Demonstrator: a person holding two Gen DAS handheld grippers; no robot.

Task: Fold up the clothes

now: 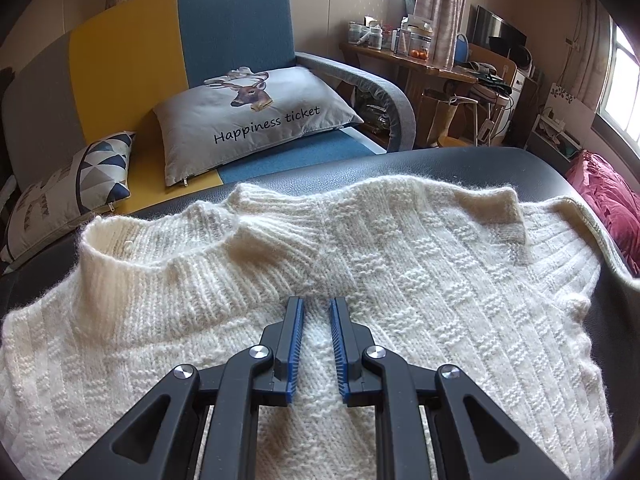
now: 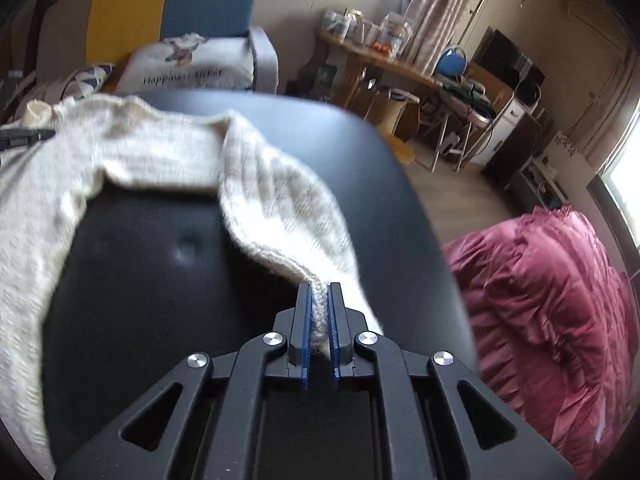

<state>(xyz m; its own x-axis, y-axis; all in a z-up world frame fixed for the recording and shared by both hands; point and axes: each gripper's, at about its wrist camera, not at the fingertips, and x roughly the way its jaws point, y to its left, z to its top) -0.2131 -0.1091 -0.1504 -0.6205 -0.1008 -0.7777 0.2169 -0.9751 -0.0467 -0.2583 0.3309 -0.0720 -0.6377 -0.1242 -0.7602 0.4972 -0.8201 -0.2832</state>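
Note:
A cream knitted sweater (image 1: 400, 260) lies spread on a black padded surface (image 1: 460, 160), collar to the left. My left gripper (image 1: 316, 300) is on the sweater's chest, its blue pads (image 1: 297, 340) narrowly apart with a ridge of knit pinched between them. In the right wrist view the sweater body (image 2: 132, 148) lies at the left and one sleeve (image 2: 280, 208) stretches from it across the black surface (image 2: 160, 280). My right gripper (image 2: 319, 286) is shut on the end of that sleeve, which hangs lifted off the surface.
A yellow, blue and grey sofa (image 1: 232, 20) stands behind with a deer pillow (image 1: 256, 112) and a triangle-pattern pillow (image 1: 80, 188). A crimson quilt (image 2: 552, 300) lies to the right. A cluttered wooden table (image 2: 380, 60) stands at the back.

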